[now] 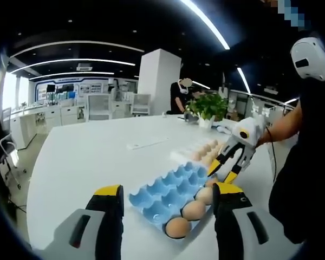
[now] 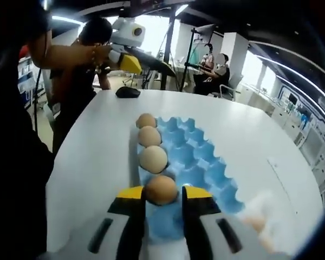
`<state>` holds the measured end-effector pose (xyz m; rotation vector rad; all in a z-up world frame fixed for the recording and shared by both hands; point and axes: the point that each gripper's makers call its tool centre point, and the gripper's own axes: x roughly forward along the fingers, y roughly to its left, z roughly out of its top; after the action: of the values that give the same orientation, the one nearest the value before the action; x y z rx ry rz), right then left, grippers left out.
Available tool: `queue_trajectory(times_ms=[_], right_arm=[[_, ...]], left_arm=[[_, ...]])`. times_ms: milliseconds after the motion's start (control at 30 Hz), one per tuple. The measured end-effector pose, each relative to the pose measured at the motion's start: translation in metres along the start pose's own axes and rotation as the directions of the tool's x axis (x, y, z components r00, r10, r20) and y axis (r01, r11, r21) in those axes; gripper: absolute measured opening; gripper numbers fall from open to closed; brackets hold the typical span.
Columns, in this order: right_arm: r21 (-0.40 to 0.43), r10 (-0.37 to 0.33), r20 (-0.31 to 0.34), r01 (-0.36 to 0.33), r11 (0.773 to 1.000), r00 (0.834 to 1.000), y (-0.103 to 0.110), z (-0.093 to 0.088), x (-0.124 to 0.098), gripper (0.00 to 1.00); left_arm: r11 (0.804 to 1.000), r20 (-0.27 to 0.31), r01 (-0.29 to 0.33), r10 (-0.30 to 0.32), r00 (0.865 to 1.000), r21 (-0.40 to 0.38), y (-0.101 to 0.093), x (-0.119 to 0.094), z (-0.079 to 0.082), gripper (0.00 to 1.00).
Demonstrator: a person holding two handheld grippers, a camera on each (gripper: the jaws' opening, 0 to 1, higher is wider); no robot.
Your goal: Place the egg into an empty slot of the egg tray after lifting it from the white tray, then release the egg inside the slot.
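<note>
A blue egg tray (image 1: 162, 195) lies on the white table, with three brown eggs (image 1: 194, 210) in a row along one edge. My left gripper (image 1: 168, 196) hangs open in front of it, nothing between its yellow-tipped fingers. My right gripper (image 2: 162, 196) is shut on a brown egg (image 2: 161, 189), low over the tray (image 2: 197, 157) at the near end of the egg row (image 2: 150, 146). From the left gripper view, the right gripper (image 1: 221, 172) sits at the tray's far end. The white tray (image 1: 203, 150) with several eggs lies just behind it.
A person's arm holds the left gripper (image 2: 129, 60) high beyond the table edge. A black mouse (image 2: 128, 92) lies on the table's far side. A potted plant (image 1: 208, 105) stands at the table's back edge, and a paper strip (image 1: 146, 143) lies mid-table.
</note>
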<state>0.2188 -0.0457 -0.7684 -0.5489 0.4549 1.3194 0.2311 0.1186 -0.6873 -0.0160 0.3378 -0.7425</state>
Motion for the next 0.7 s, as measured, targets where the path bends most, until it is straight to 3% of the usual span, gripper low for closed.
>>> queue_trajectory(times_ms=[67,567,700], right_arm=[[0.026,-0.020,0.015,0.019,0.999,1.000,-0.005,0.000,-0.006,0.26],[0.057,-0.114,-0.041,0.116,0.992,0.993,-0.021,-0.030,-0.047,0.27],[0.081,-0.151,-0.029,0.152,0.985,0.988,-0.027,-0.035,-0.060,0.35]], left_arm=[[1.000,0.000,-0.001,0.001,1.000,0.002,0.000,0.000,0.000,0.68],[1.000,0.003,-0.005,0.005,1.000,0.010,0.001,0.001,0.001,0.68],[1.000,0.001,-0.007,0.007,1.000,0.013,0.001,0.001,0.001,0.68]])
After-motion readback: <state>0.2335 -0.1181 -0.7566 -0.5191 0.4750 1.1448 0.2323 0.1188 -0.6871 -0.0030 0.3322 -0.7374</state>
